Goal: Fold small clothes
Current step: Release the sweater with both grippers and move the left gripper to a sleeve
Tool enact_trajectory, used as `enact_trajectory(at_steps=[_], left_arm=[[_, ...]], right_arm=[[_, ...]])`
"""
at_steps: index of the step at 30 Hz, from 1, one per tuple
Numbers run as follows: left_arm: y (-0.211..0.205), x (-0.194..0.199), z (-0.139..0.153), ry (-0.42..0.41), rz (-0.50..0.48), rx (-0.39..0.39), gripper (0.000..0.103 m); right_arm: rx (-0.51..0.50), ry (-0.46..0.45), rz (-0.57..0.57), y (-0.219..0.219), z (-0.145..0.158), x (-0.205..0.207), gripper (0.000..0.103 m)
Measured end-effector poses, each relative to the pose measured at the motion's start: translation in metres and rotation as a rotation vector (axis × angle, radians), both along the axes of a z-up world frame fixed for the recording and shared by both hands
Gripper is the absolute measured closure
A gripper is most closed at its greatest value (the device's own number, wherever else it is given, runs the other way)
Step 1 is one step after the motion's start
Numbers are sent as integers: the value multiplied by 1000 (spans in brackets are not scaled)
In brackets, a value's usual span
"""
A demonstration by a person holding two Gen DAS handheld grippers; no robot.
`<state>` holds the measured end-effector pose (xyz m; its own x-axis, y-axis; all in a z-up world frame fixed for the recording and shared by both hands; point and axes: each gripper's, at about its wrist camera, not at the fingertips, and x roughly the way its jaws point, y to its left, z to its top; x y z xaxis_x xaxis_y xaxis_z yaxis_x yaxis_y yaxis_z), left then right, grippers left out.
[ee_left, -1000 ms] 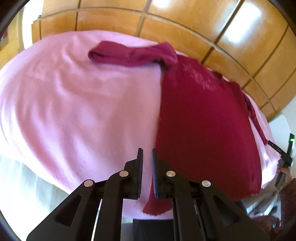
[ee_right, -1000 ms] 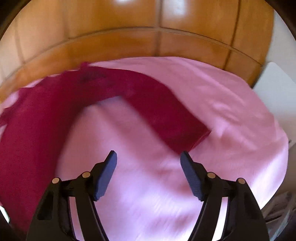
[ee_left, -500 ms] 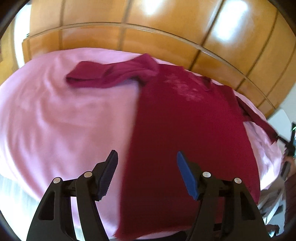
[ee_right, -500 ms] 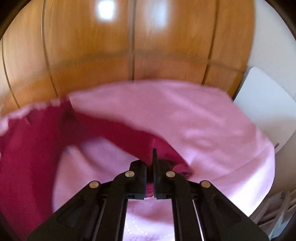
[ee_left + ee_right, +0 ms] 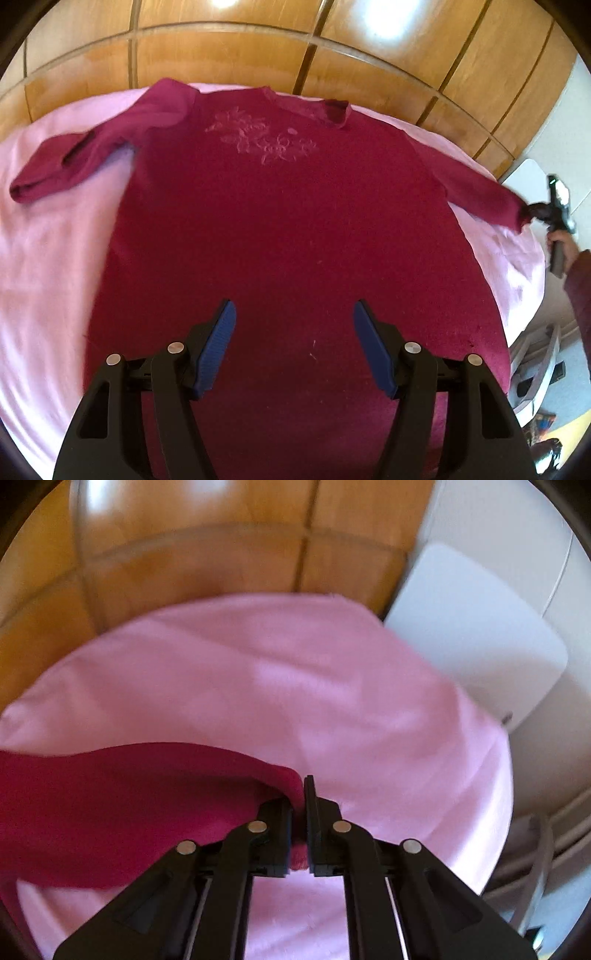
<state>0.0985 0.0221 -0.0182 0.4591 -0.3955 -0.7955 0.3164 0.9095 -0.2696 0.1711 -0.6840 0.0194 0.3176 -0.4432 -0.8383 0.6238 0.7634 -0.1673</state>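
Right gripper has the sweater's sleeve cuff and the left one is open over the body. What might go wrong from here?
1. The right gripper pinches only the cuff edge of the sleeve, and its jaws are opening; the sleeve may slip out mid-pull.
2. Nothing pins the sweater: the left gripper is open, so pulling may drag the whole garment across the pink blanket.
3. The other sleeve lies bunched, so the fold may come out uneven.

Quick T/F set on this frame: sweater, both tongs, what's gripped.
1. The left tongs stand open over the sweater. True.
2. The right tongs are empty. False: the sweater's cuff sits between their jaws, which are opening.
3. The sweater lies on a pink cover. True.
4. The sweater is folded in half. False: its body lies spread flat, embroidery facing up.
5. The left sleeve is held by tongs. False: it lies loose on the cover.
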Motion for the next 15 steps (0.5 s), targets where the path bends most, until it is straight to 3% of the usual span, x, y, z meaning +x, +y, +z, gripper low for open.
enact_trajectory(at_steps=[1,3,4,7,9,15], left_arm=[[3,1,0,5,11,-6,38],[13,2,1,12,37,-15,38],[21,3,3,15,59,-24,38],[54,9,9,16,154,-54,38],[86,14,12,11,258,-58,38],[194,22,21,-15,614,-71,38]], right_arm=[[-5,4,-7,1,-4,2,61],[-55,-14,-27,5,-9,6,29],[-83,-35,-20,11,-4,6,23],[-139,-68,31,45,11,6,12],[-121,-129,109,81,22,5,9],[100,-241,471,228,29,24,7]])
